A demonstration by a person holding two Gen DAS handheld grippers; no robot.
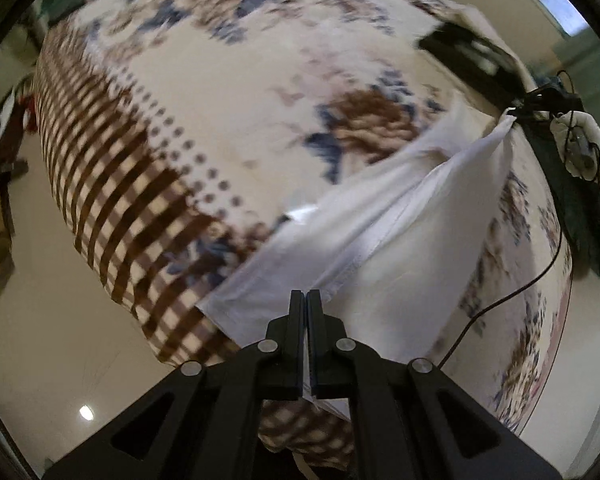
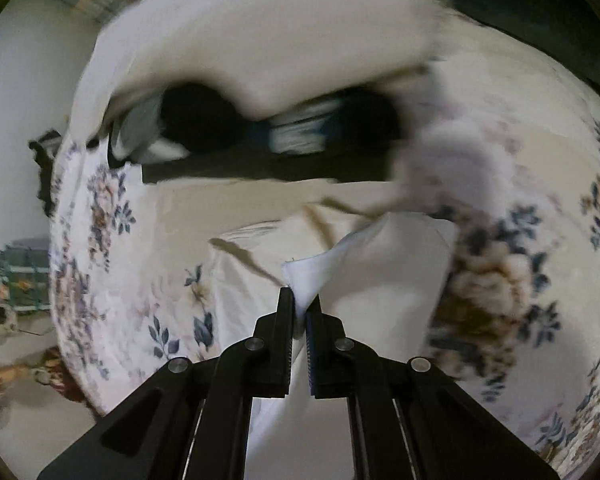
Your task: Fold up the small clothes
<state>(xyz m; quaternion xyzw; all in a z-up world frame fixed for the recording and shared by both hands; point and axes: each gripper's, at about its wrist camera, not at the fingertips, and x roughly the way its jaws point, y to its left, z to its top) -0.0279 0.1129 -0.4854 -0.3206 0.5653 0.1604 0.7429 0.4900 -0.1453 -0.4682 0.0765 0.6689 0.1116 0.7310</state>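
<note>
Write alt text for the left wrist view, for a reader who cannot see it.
The left hand-held gripper is shut on the edge of a white garment, lifted over a floral bedspread. At far right, a gloved hand with the right hand-held gripper holds the garment's other end.

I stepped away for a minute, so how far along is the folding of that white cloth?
Early. Done: both corners are gripped, the left gripper and right gripper each shut on the white garment. In hand: it is lifted and stretched above the floral bedspread. Left: no finished fold shows; it still needs folding and laying flat.
</note>
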